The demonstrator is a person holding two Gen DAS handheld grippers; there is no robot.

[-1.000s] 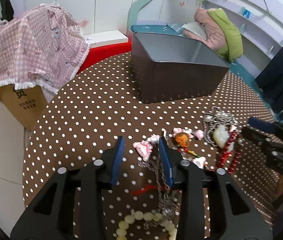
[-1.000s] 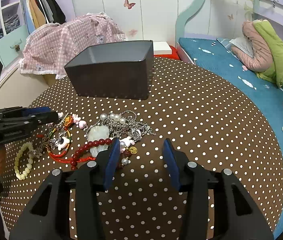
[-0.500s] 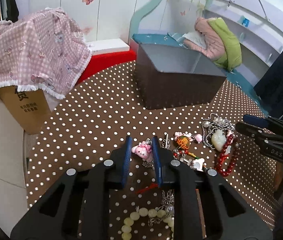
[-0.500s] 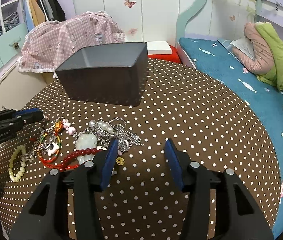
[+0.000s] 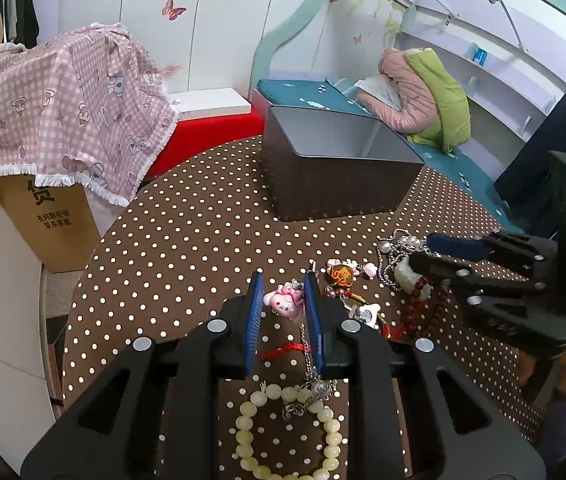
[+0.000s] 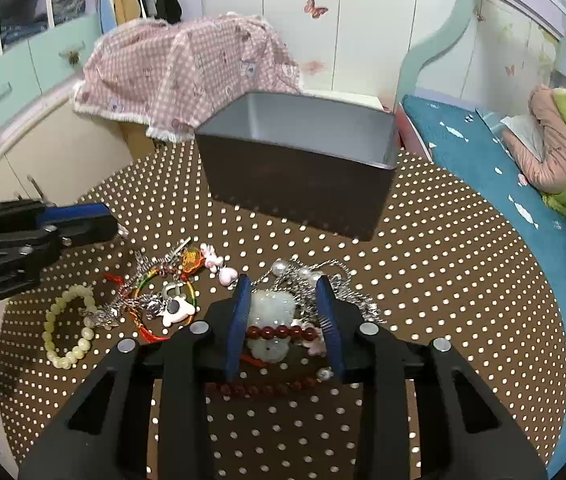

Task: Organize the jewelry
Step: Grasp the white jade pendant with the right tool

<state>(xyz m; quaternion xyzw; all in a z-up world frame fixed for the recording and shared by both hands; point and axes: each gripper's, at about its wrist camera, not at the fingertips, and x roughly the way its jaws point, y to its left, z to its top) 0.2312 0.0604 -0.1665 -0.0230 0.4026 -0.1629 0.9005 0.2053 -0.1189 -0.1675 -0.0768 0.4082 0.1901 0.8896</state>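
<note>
Two grippers, bare table edge (image 6: pixel 463 420) right

Both grippers, left gripper (image 5: pixel 281 300) and right gripper (image 6: pixel 285 316), are black plastic with blue ribbed pads and silver screws; a green light, perhaps an indicator, glows behind the right one.

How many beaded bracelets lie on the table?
2: a pale bead bracelet at the pile's left edge, and a dark red bead bracelet between the right gripper's fingers. Others may hide under chains.
</note>
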